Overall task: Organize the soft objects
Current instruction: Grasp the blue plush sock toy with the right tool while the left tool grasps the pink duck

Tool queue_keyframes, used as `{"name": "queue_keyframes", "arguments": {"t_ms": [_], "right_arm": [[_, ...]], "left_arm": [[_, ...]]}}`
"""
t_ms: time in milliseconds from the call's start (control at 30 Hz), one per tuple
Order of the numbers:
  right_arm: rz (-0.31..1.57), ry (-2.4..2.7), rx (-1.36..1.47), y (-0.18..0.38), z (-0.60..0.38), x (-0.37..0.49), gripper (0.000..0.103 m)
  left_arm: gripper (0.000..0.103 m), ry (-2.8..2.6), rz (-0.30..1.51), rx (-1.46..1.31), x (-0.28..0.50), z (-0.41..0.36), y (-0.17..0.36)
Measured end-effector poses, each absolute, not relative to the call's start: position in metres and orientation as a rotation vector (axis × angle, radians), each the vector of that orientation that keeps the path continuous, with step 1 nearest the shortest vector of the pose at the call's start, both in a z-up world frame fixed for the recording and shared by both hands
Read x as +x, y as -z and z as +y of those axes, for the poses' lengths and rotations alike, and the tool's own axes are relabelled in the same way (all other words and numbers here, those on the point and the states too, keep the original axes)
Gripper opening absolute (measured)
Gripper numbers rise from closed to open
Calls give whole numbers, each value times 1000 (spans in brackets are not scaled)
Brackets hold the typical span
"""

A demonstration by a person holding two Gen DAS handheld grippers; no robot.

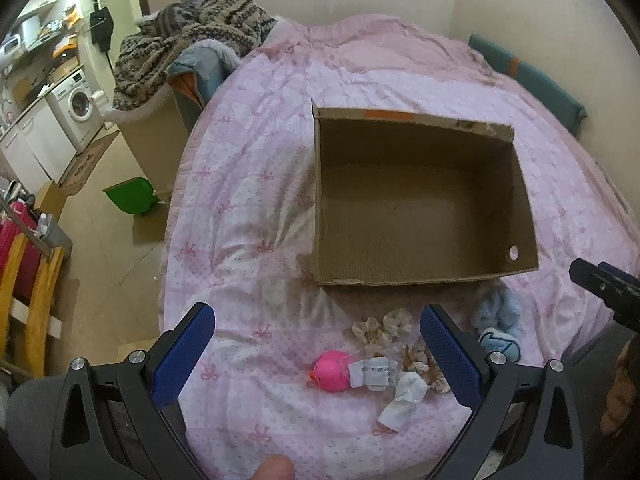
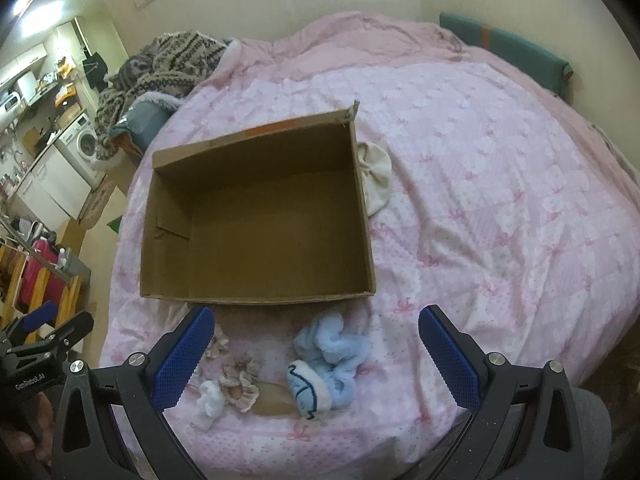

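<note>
One open cardboard box (image 2: 256, 216) sits on the pink quilt (image 2: 500, 200), nothing inside. In front of it: one fuzzy blue sock bundle (image 2: 332, 360), two frilly beige scrunchies (image 1: 382, 326), one glossy pink toy (image 1: 332, 370). Left gripper (image 1: 316, 354) and right gripper (image 2: 312, 354) both spread wide, holding nothing

An open brown cardboard box (image 1: 420, 200) with nothing inside lies on the pink patterned quilt (image 1: 248, 184) of the bed. Near the quilt's front edge lie a round pink plush toy (image 1: 330, 371) with a paper tag, beige frilly scrunchies (image 1: 382, 326), a white sock (image 1: 404, 400) and a fluffy light-blue sock (image 1: 498, 326). The left gripper (image 1: 318, 354) hovers above them, its blue-padded fingers (image 1: 188, 354) spread wide.
</note>
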State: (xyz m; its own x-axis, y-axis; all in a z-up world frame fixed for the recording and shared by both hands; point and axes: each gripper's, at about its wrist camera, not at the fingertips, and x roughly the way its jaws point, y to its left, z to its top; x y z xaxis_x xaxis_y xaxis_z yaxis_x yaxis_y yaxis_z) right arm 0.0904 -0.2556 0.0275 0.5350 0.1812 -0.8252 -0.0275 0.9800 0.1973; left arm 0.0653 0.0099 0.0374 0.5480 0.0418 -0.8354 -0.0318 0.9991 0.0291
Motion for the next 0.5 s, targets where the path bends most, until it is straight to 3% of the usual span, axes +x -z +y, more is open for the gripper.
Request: {"name": "queue_keyframes", "arguments": {"t_ms": [500], "right_arm": [[1219,-99,284,37,-273,130,103]], "left_arm": [[103,-55,1167,-9,105,19,21]]}}
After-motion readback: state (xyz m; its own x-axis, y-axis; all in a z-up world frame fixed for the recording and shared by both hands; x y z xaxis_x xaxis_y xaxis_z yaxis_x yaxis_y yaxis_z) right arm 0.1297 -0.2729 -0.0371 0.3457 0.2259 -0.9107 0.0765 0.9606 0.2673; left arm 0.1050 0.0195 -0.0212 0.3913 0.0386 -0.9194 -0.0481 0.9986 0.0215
